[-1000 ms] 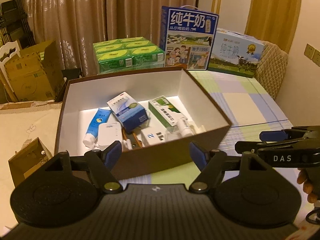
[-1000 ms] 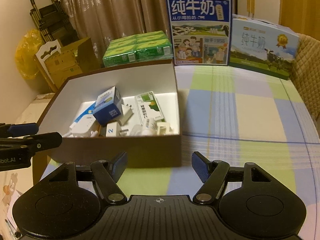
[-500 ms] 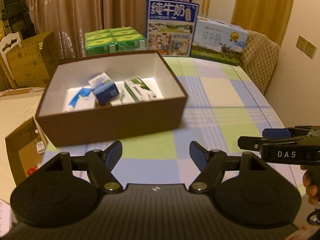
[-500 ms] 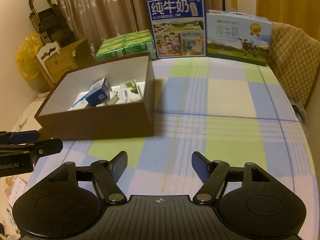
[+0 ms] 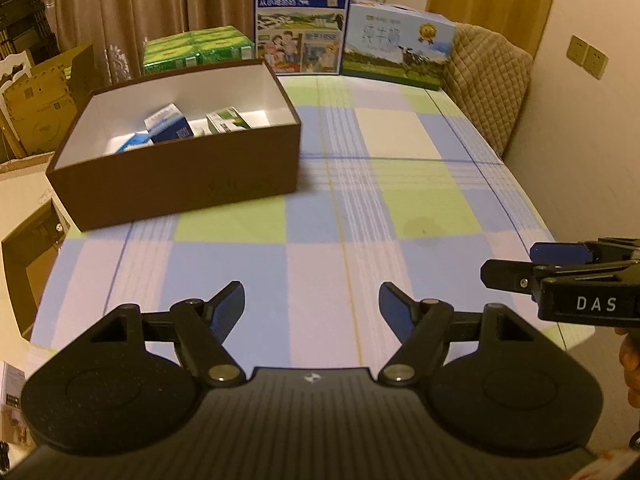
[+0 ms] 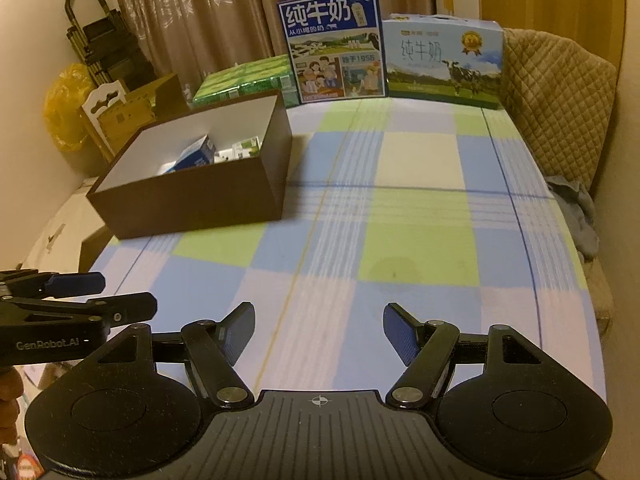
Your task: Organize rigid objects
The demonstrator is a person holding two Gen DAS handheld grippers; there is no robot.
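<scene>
done: small packs (image 5: 168,128) lie in our box (image 5: 176,184) at 10 o'clock | left: cloth (image 5: 400,208) bare, nothing more to stow, we judge | left gripper (image 5: 311,307) released, empty | right gripper (image 6: 319,326) released, empty

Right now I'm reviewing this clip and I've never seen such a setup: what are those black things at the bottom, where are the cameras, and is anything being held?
No robot here: a person carries a two-finger gripper in each hand, each with a fisheye camera looking along its fingers. One picture is from the left gripper, the other from the right gripper; each also sees the other at its edge. Both are open and hold nothing. On the checked tablecloth stands a brown box with small packages inside. Milk cartons and green packs sit at the far end.
</scene>
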